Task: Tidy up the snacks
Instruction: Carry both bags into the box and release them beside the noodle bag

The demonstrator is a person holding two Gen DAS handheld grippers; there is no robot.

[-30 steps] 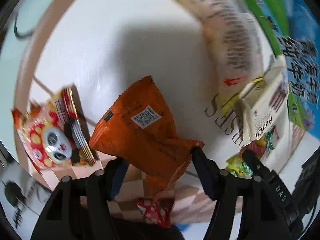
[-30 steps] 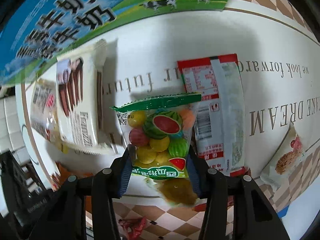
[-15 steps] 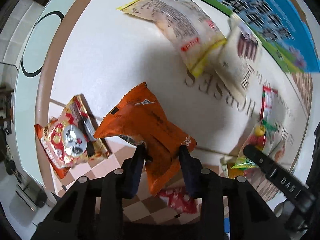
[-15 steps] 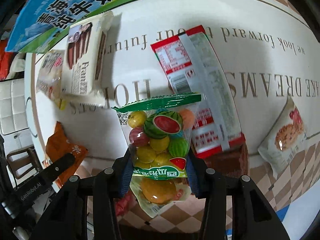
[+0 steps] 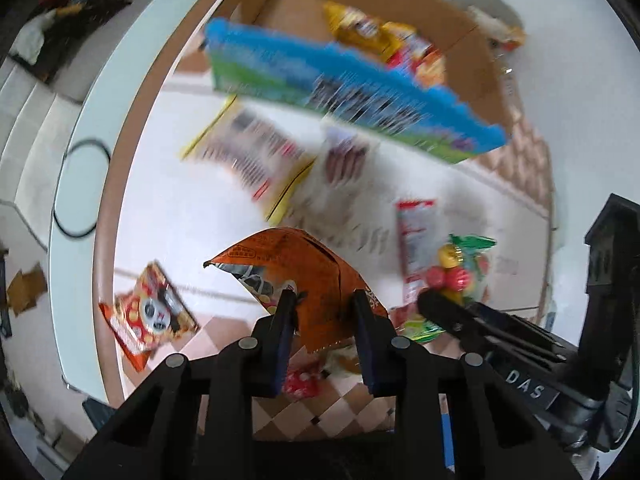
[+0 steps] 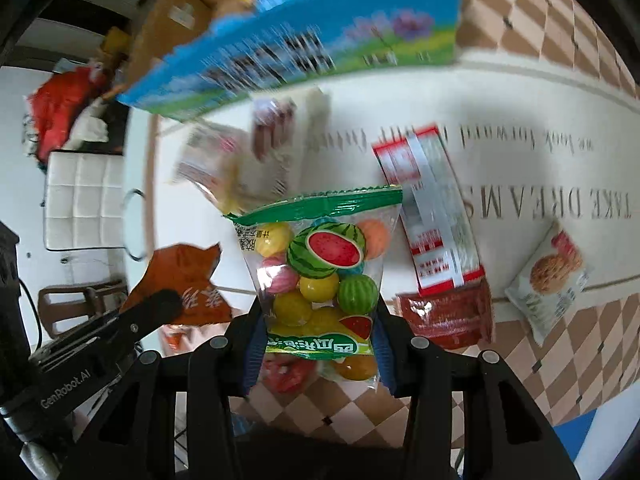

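Observation:
My left gripper (image 5: pixel 325 304) is shut on an orange snack bag (image 5: pixel 308 268) and holds it up above the table. My right gripper (image 6: pixel 318 320) is shut on a clear candy bag (image 6: pixel 320 272) with a green top and watermelon-print balls, also lifted. In the left wrist view the candy bag (image 5: pixel 464 268) hangs at the right, in the other gripper's fingers. In the right wrist view the orange bag (image 6: pixel 180 284) shows at the left, pinched by the left gripper's finger. A cardboard box (image 5: pixel 360 12) with a blue and green flap (image 5: pixel 340 84) stands beyond, with several snacks inside.
On the white tablecloth (image 6: pixel 520 112) lie a red and white packet (image 6: pixel 432 208), a dark red packet (image 6: pixel 448 316), a cookie packet (image 6: pixel 552 276), a yellow-edged packet (image 5: pixel 256 156), a wafer packet (image 5: pixel 344 156) and a panda snack bag (image 5: pixel 148 316). A white chair (image 6: pixel 84 196) stands past the table's edge.
Left jaws closed on the orange bag and lifted it off the table. Both grippers rose with their bags, and the cardboard box came into view beyond the flap.

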